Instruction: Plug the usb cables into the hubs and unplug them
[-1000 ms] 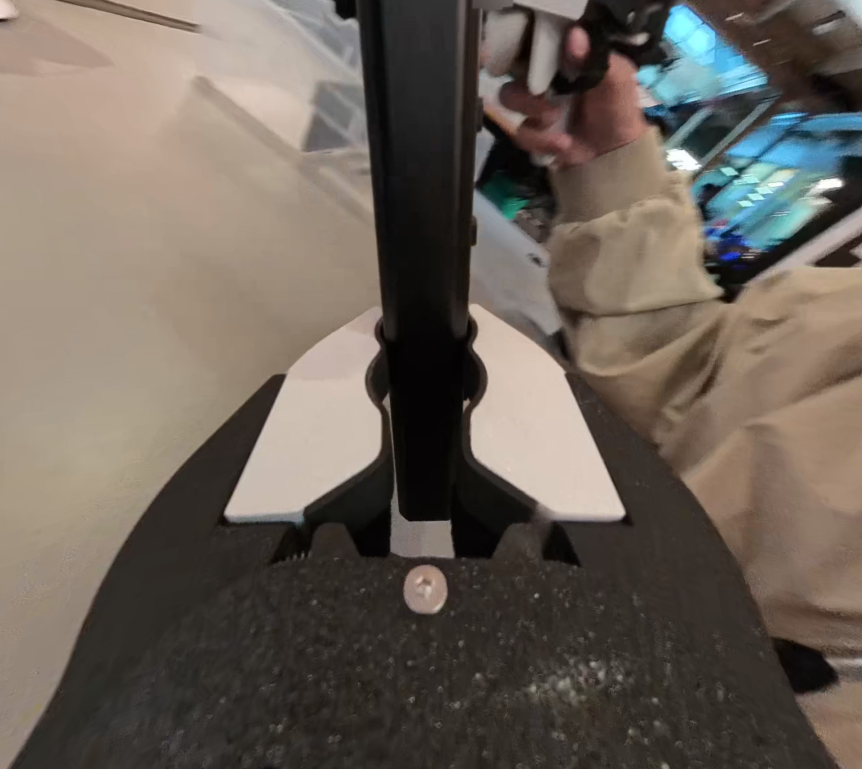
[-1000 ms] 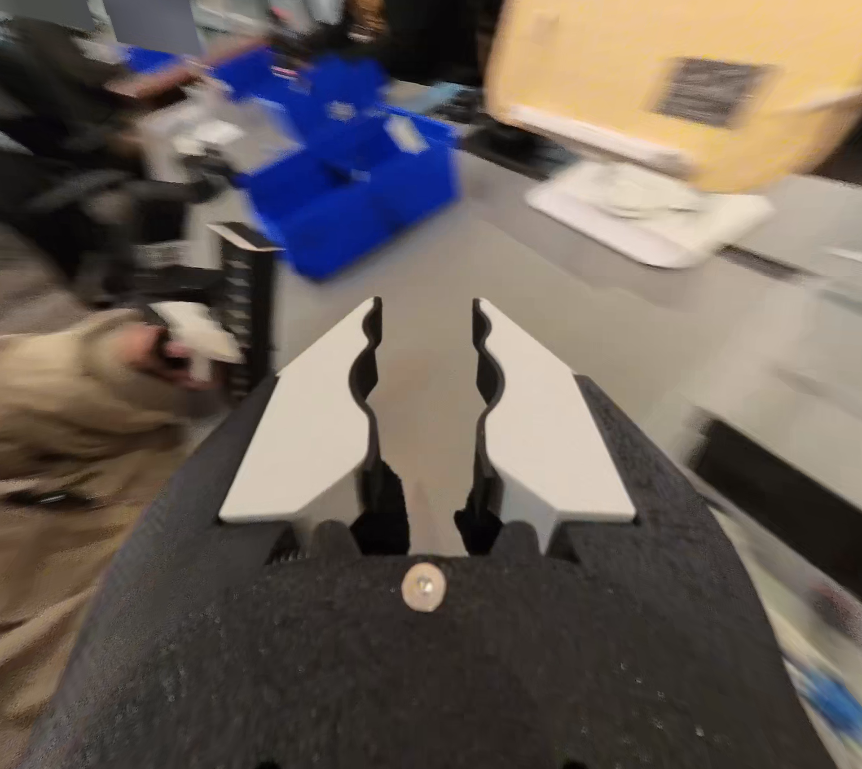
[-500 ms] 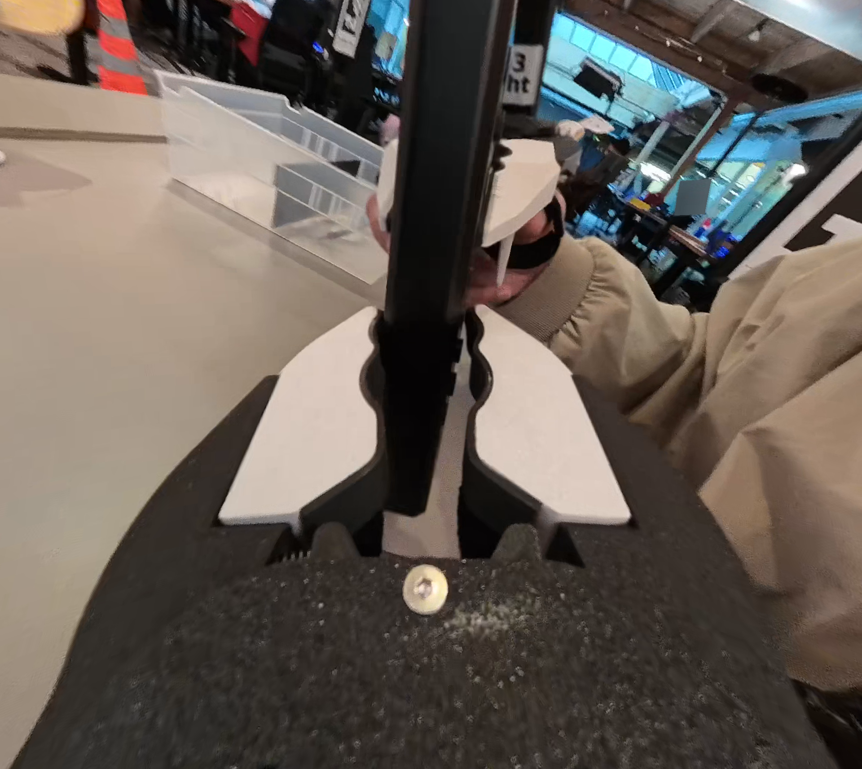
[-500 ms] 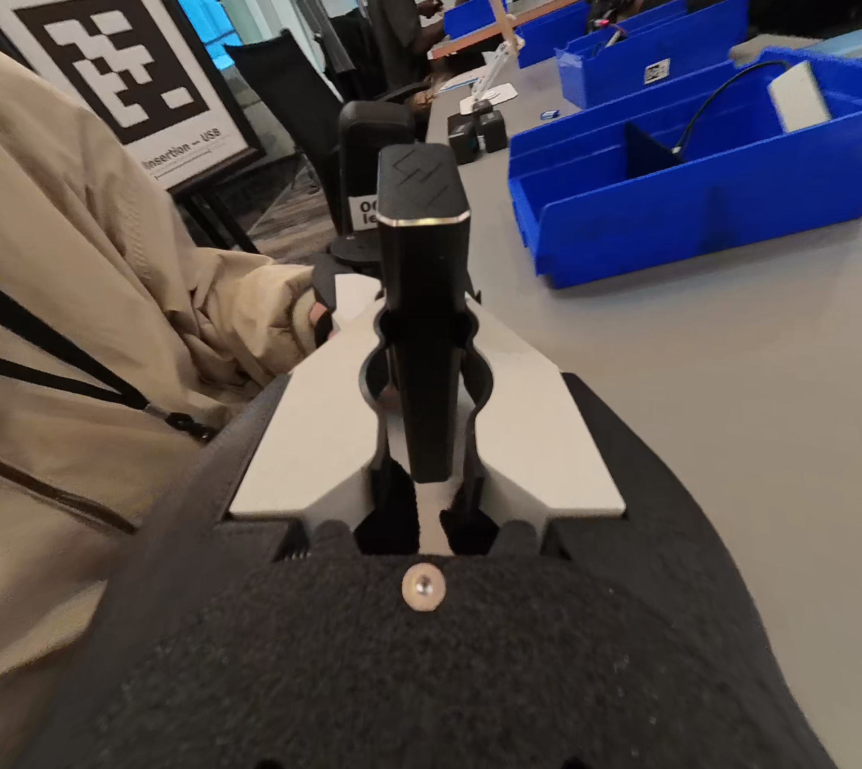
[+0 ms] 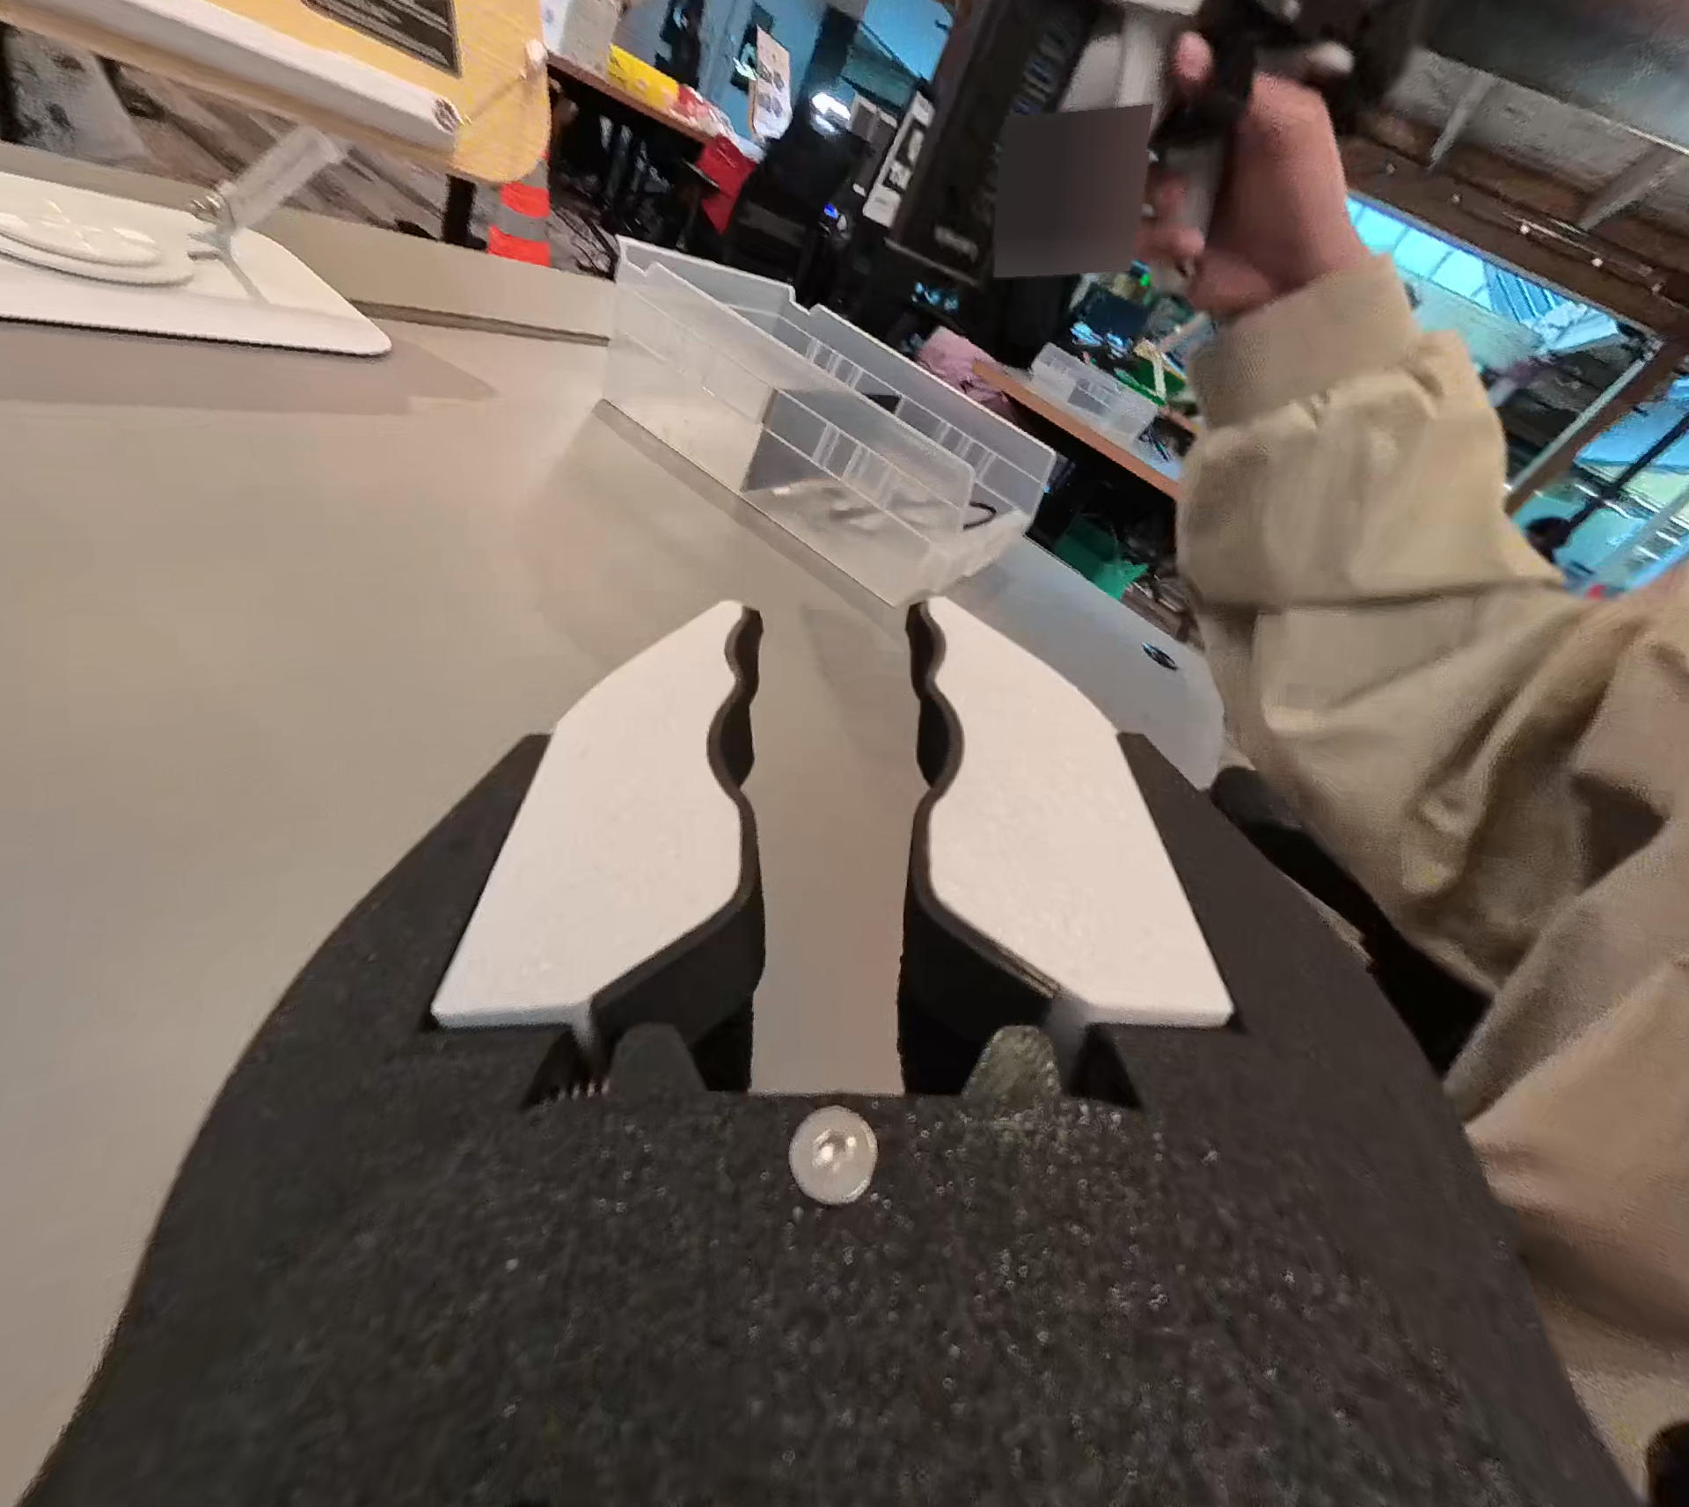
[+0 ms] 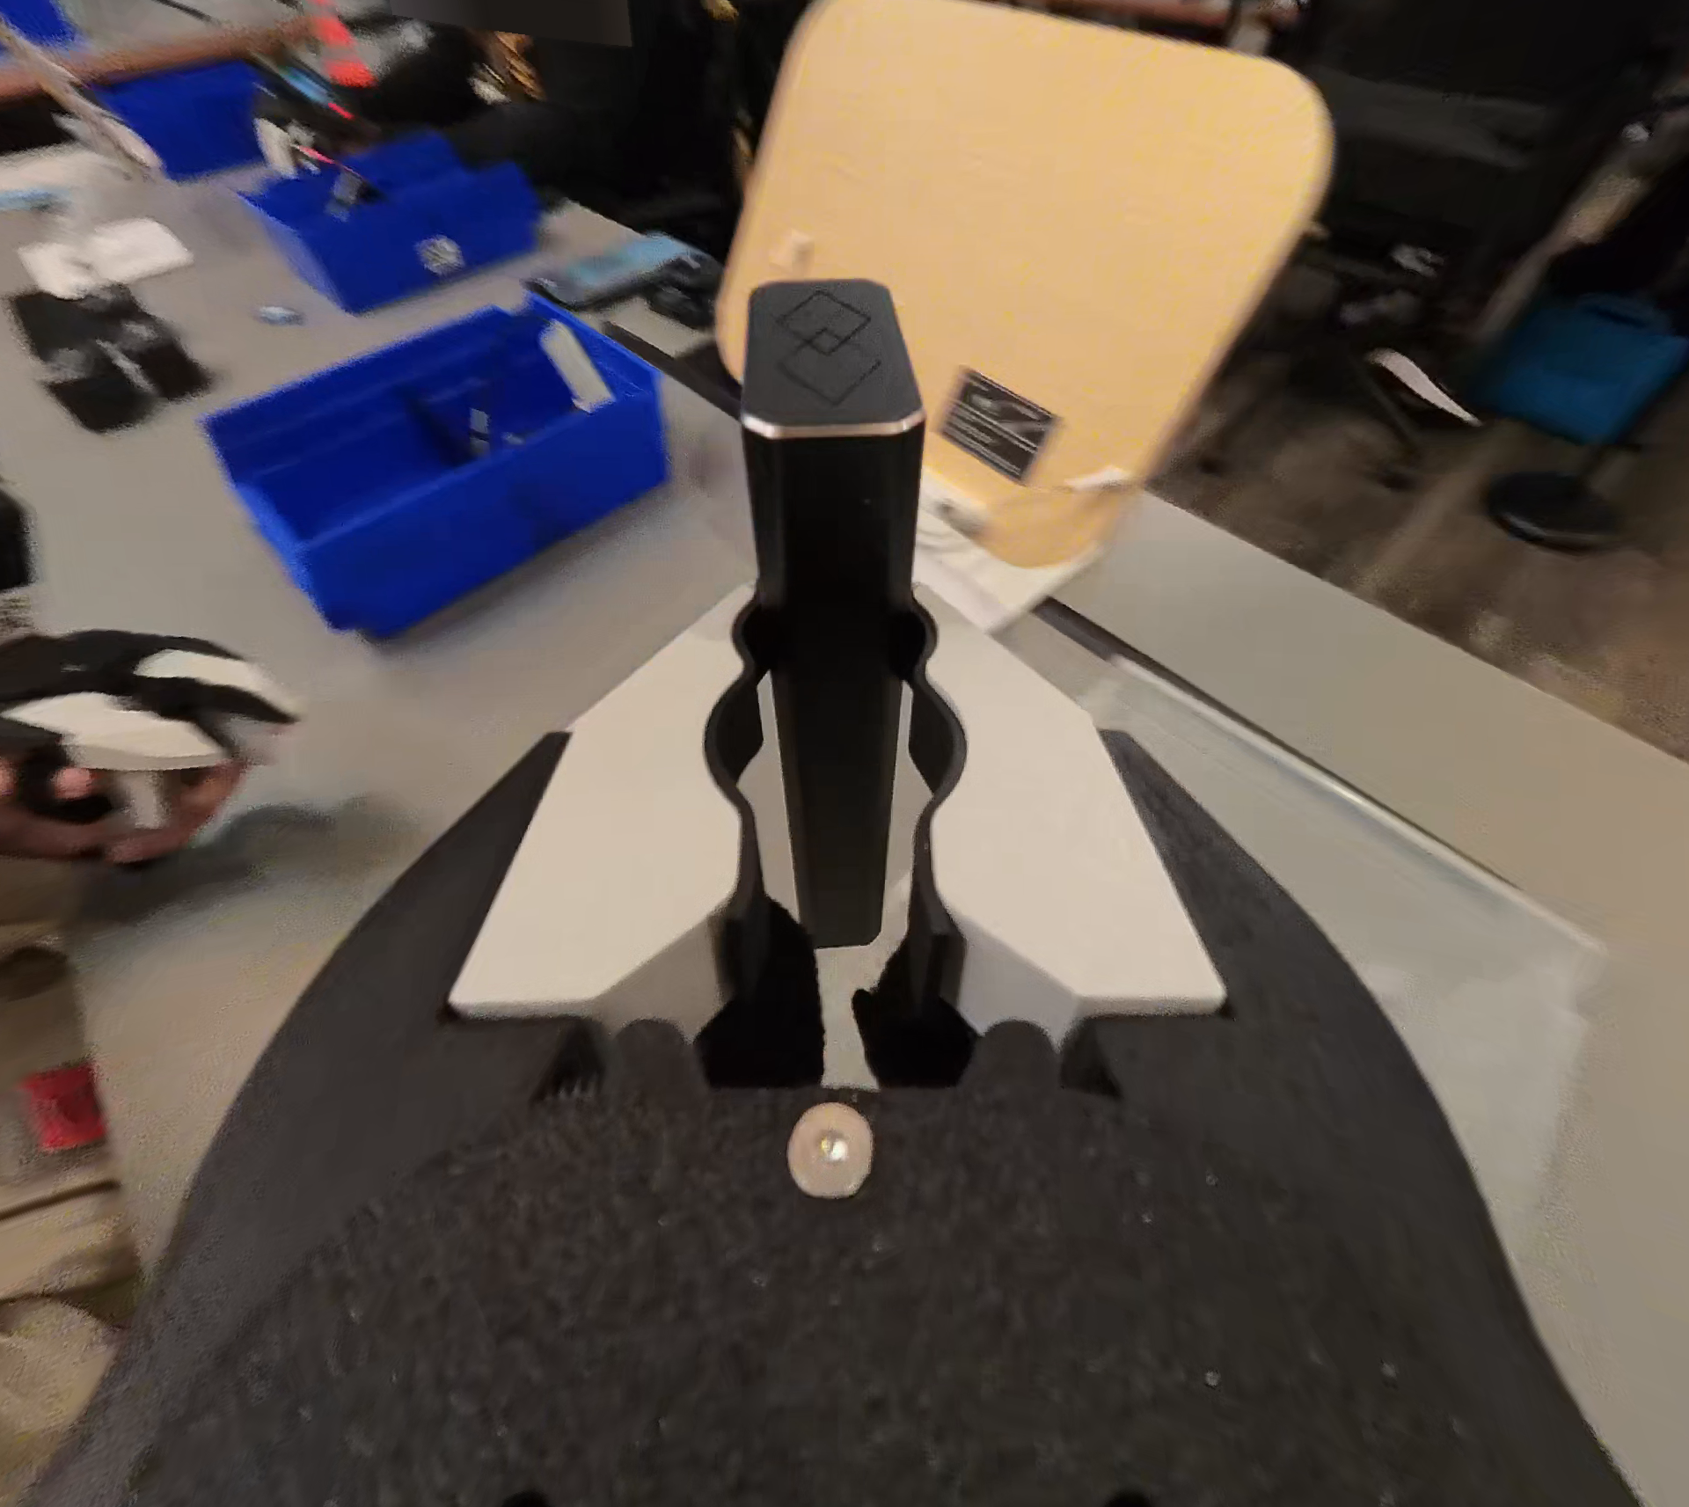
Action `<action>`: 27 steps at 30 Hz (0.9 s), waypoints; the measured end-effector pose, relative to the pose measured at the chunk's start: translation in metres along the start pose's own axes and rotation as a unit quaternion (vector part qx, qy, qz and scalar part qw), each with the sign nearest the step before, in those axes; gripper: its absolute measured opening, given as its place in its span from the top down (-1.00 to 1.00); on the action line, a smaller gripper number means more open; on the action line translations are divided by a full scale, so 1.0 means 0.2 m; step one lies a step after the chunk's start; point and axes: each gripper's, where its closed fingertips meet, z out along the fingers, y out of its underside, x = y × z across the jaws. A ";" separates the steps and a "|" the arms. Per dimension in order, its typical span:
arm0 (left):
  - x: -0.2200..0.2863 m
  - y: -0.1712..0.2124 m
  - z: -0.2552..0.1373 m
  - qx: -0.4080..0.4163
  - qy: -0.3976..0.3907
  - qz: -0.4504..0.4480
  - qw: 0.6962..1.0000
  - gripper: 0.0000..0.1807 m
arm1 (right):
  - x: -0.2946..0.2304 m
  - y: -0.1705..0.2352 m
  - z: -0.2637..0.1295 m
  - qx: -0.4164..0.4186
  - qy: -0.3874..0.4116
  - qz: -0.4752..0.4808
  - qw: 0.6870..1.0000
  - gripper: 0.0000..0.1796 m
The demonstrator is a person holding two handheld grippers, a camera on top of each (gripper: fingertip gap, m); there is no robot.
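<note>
- Right gripper [image 6: 832, 613] clamped on a black USB hub [image 6: 830, 549], pinched on its two narrow sides, roughly the lower half sunk between the jaws.
- Hub's long axis in line with the fingers, pointing straight forward from the claw; free end with a silver rim and an embossed face toward the yellow panel [image 6: 1024, 229].
- Left gripper [image 5: 832, 622] parted and empty, only bare grey table [image 5: 274, 640] visible through the gap.
- From the left wrist view, right gripper raised high and off to the right, gripped by a hand [image 5: 1252, 183] in a beige sleeve [image 5: 1371, 549]; a dark bar beside it probably the hub, too blurred to confirm.
- Left gripper low at the left edge of the right wrist view, well apart from the hub; likely the one to fetch a cable.
- No USB cable clearly seen anywhere; thin dark line in the clear plastic bin [image 5: 823, 449] possibly one, uncertain.
- Hub's ports not visible from either view; contents of the blue bin [image 6: 439, 458] smeared by motion blur.
</note>
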 end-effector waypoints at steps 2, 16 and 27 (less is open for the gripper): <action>0.02 0.02 0.01 -0.008 0.008 -0.002 1.000 0.67 | 0.23 0.02 -0.01 -0.041 0.029 -0.005 0.999 0.70; 0.00 0.04 0.01 -0.022 0.007 -0.018 1.000 0.67 | 0.81 0.58 0.24 -0.419 0.041 -0.144 0.896 0.70; -0.03 0.04 0.00 -0.023 0.001 -0.020 1.000 0.67 | 0.79 1.01 0.50 -0.498 -0.006 -0.177 0.849 0.70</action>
